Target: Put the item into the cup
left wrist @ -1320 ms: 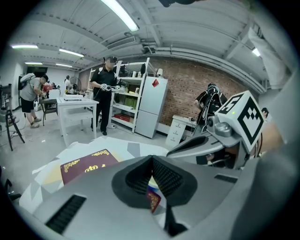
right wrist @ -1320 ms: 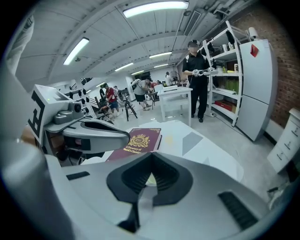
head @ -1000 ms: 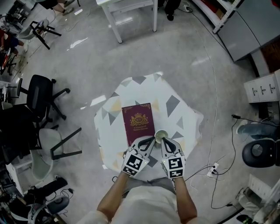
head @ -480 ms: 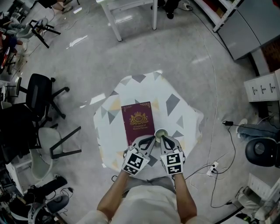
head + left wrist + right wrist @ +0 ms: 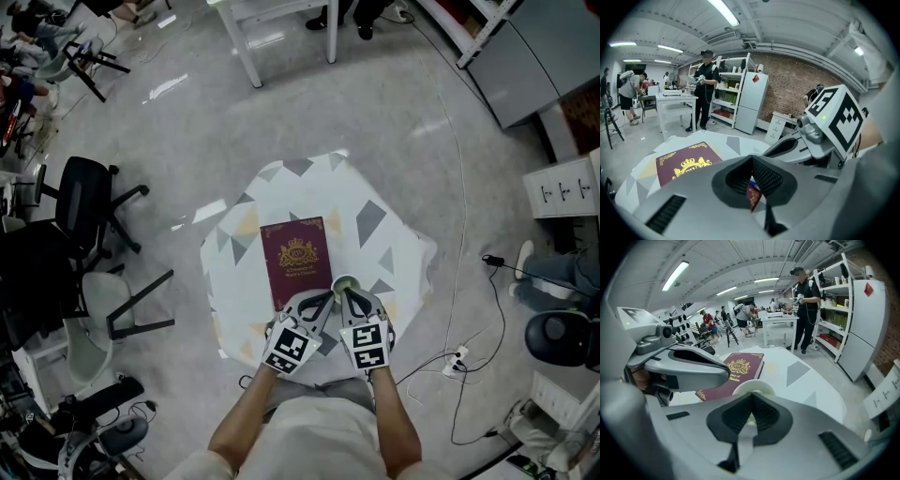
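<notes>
Jaws of the left gripper (image 5: 751, 183) are pressing almost fully together on a small maroon item with gold print (image 5: 753, 197). The item is sitting between the ribbed pads and is showing a bit of blue and white at its upper end. It is not inside the cup; it is staying in these jaws, above the near part of the counter.

The jaws of the right gripper (image 5: 751, 416) are also standing together, and they are pinching the near rim of a small cream-coloured cup (image 5: 752, 386). The cup (image 5: 343, 284) is standing upright close to the near edge of the counter (image 5: 375, 234), which is wearing a white cloth with grey and yellow triangles.

A large maroon book with a gold crest (image 5: 295, 261) is lying flat in the middle of the counter. The cup is sitting just beside the near right corner of the book.

In the head view the left gripper (image 5: 322, 302) and the right gripper (image 5: 352, 298) are pointing side by side toward the cup, with the left one just to the left of it. The item is too small to make out there.
</notes>
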Available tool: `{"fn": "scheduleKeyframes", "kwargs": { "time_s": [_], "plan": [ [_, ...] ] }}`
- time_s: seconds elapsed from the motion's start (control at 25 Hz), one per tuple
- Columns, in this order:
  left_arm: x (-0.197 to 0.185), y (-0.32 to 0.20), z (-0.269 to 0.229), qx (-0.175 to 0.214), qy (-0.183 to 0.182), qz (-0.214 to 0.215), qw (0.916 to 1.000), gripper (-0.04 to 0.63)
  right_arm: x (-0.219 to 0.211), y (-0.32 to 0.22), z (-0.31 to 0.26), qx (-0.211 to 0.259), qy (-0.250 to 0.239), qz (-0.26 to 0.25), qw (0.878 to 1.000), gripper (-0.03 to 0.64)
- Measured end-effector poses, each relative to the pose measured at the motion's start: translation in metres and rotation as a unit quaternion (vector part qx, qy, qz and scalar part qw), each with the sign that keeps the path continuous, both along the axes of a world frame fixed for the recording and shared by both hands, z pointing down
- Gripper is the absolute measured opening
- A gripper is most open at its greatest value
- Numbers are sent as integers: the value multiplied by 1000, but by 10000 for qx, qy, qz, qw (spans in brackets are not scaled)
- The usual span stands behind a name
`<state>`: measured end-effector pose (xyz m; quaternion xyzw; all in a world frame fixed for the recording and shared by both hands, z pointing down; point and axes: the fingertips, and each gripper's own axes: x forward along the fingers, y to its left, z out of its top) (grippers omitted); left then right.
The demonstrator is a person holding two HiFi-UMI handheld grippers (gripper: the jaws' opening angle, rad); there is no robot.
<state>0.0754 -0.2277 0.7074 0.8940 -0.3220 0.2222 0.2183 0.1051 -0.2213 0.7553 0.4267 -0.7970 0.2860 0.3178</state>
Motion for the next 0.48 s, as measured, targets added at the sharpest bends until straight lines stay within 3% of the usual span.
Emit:
{"fn": "scheduleKeyframes", "kwargs": {
  "time_s": [0.48],
  "plan": [
    [-1,3,-3,16,8,10,10000,12,-4,-1,6,-31,177,-73,9998,11]
  ]
}}
